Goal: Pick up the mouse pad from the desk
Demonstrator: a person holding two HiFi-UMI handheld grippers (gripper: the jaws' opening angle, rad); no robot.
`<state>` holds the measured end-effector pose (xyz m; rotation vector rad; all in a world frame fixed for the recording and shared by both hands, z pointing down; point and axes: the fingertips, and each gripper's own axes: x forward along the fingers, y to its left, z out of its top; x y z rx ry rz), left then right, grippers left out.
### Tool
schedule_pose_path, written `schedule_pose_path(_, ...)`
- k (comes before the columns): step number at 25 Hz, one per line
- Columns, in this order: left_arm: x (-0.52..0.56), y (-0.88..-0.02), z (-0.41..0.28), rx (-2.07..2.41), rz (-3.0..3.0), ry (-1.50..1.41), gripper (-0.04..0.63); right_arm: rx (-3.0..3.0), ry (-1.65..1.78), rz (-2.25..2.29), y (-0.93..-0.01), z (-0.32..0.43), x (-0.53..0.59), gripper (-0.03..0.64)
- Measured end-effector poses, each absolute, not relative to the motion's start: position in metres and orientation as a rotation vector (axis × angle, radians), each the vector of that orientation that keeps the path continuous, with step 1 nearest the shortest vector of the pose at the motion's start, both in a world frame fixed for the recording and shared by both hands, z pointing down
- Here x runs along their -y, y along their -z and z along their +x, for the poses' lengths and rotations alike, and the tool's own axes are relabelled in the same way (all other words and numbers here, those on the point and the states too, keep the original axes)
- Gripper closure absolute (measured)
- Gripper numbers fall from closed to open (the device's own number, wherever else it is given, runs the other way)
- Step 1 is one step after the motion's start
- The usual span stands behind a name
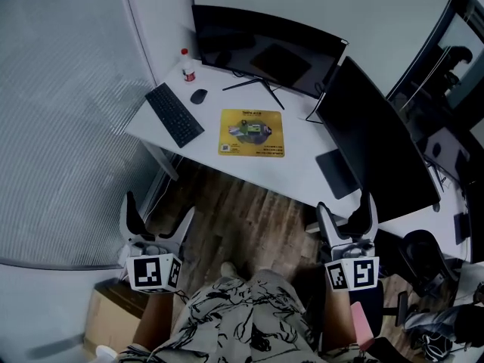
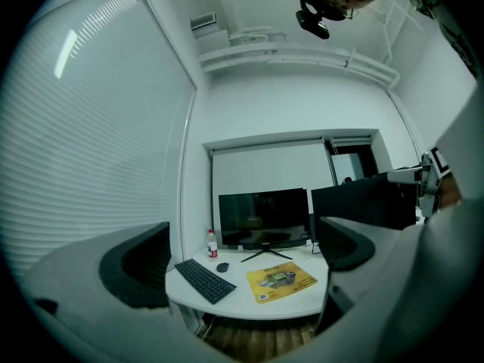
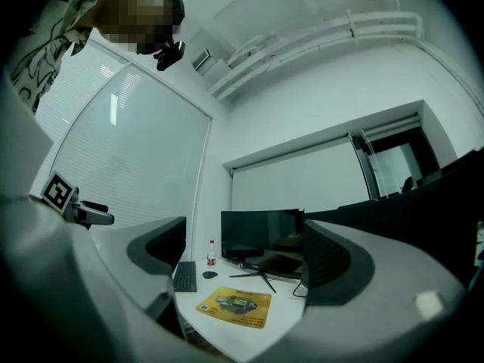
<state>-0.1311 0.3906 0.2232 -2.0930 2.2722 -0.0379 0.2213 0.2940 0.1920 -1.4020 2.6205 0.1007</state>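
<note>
Held low near the person's patterned shirt (image 1: 242, 320), well short of the desk (image 1: 302, 169), the left gripper (image 1: 157, 210) and right gripper (image 1: 345, 206) both gape wide, nothing between their jaws; the yellow mouse pad (image 1: 252, 133) lies flat on the desk, beside the black keyboard (image 1: 175, 114), before the monitor (image 1: 265, 51).

Your pale grey left gripper (image 1: 157, 216) and right gripper (image 1: 345, 212) have black-padded fingers (image 1: 133, 209), with a black-and-white marker cube (image 1: 155, 272) behind each one's fingers. You wear a black-and-white patterned shirt (image 1: 242, 320).
</note>
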Motion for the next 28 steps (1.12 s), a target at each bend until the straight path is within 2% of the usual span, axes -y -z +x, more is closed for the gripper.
schedule_pose_path(14, -0.350, -0.244, -0.146, -2.272, -2.152, 0.061, -0.006, -2.617, -0.084, -1.457, -0.203, 0.211, -0.260, 0.138)
schedule_pose_path(28, -0.258, -0.244, -0.176, -2.328, -2.086, 0.064, -0.006, -2.652, -0.076, -1.383, -0.207, 0.173, -0.147, 0.138)
